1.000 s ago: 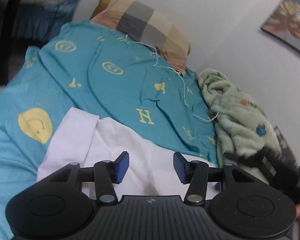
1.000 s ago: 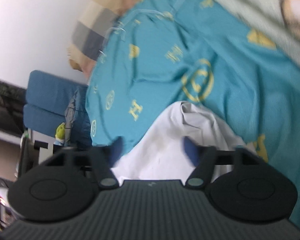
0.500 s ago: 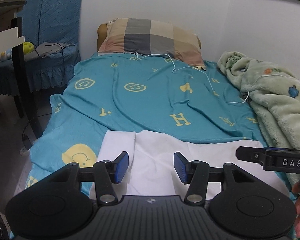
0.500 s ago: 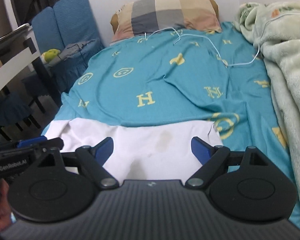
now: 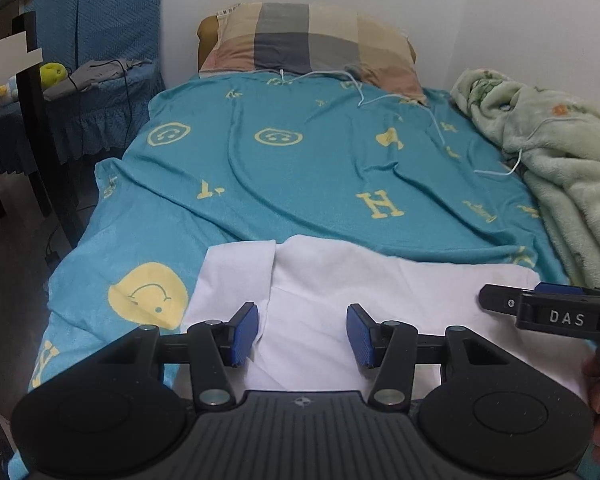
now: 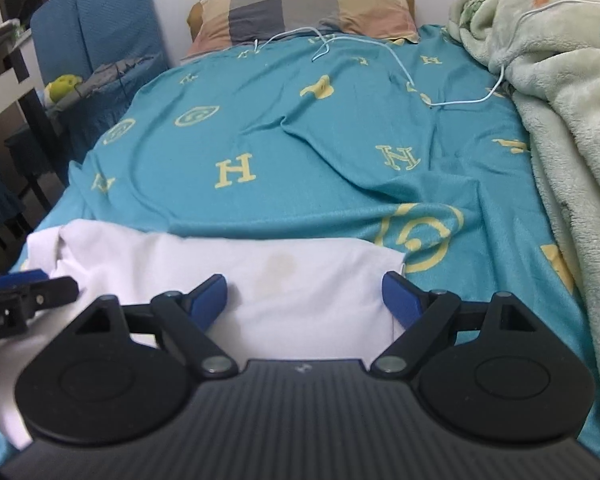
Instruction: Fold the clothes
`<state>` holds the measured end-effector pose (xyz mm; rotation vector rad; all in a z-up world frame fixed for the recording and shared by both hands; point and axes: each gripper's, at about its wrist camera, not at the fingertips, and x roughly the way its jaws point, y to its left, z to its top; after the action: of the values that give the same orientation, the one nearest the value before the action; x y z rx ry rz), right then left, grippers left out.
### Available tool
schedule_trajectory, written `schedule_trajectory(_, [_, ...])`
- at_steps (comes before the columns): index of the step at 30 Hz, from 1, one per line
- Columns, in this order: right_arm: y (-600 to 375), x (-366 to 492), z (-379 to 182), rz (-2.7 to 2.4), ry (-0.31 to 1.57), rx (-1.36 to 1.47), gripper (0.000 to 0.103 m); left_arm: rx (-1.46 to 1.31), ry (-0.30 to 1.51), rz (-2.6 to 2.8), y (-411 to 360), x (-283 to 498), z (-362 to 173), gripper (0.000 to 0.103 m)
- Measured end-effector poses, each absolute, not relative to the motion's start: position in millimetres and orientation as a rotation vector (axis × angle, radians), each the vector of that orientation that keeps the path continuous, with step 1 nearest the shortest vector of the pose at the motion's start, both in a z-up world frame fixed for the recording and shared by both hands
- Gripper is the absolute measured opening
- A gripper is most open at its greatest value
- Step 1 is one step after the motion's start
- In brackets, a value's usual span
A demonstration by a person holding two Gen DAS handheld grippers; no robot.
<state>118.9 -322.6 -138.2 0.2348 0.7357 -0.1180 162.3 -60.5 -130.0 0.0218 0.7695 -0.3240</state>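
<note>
A white garment (image 5: 360, 280) lies flat across the near end of a bed with a teal sheet (image 5: 300, 168); one sleeve is folded in at its left side. It also shows in the right wrist view (image 6: 260, 272), with a faint stain. My left gripper (image 5: 302, 332) is open and empty above the garment's left part. My right gripper (image 6: 304, 296) is open wide and empty above its right part. The right gripper's side shows in the left wrist view (image 5: 556, 312).
A checked pillow (image 5: 312, 44) lies at the head of the bed. A pale green fleece blanket (image 5: 560, 168) is heaped along the right side. A white cable (image 5: 432, 112) runs over the sheet. Blue chairs (image 5: 100, 40) stand left of the bed.
Both grippers swung from tilted, blurred views to level ones facing the bed head. The garment now lies spread flat. Both grippers stay open.
</note>
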Motion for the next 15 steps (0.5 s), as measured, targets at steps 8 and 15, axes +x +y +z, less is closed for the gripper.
schedule_trajectory(8, [-321, 70, -94, -0.167, 0.694, 0.312, 0.086, -0.006, 0.745, -0.351, -49, 109, -96, 0.052])
schedule_trajectory(15, [-308, 32, -79, -0.185, 0.710, 0.253, 0.086, 0.008, 0.735, -0.350, -44, 77, -87, 0.052])
